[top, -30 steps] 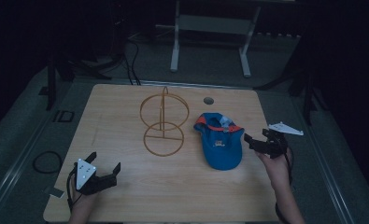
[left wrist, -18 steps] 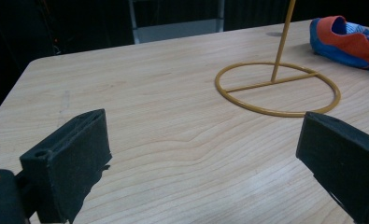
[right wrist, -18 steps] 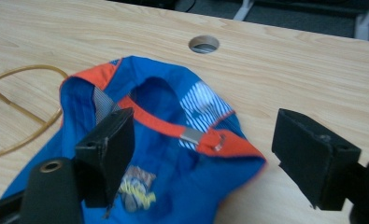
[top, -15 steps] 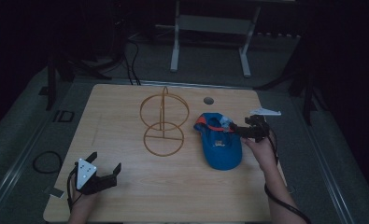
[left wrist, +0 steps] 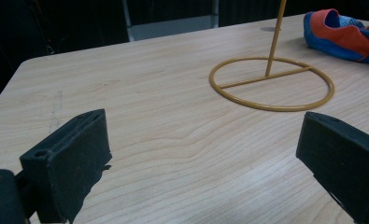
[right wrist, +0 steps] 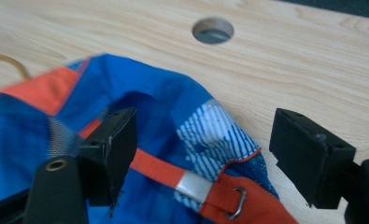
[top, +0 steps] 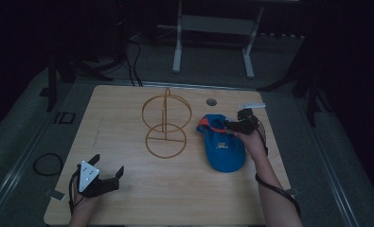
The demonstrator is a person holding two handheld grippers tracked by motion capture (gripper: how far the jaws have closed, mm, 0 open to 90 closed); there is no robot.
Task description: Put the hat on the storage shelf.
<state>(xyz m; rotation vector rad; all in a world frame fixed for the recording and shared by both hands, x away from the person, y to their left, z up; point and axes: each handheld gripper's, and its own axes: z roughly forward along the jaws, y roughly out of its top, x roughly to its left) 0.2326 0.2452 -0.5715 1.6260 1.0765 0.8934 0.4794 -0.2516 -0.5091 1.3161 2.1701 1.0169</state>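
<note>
A blue cap [top: 222,146] with orange trim lies on the table to the right of a yellow wire stand [top: 165,125]. My right gripper [top: 228,124] hovers at the cap's far end, pointing left. In the right gripper view the cap's [right wrist: 140,112] rear opening and orange strap [right wrist: 159,170] lie between the jaws of the right gripper [right wrist: 210,149]. The jaws have just been closing a little, but the pads stand apart from the fabric, so it is open. My left gripper [top: 109,165] rests open near the front left, with bare wood between the jaws of the left gripper [left wrist: 205,158].
A round hole [top: 211,101] is cut in the tabletop behind the cap. The stand's base ring [left wrist: 272,84] lies ahead of the left gripper. Dark floor, cables and a metal frame [top: 213,28] surround the wooden table [top: 128,109].
The right gripper has moved left and farther from the person, from beside the cap's right side to its far end. The left gripper and the cap have stayed put.
</note>
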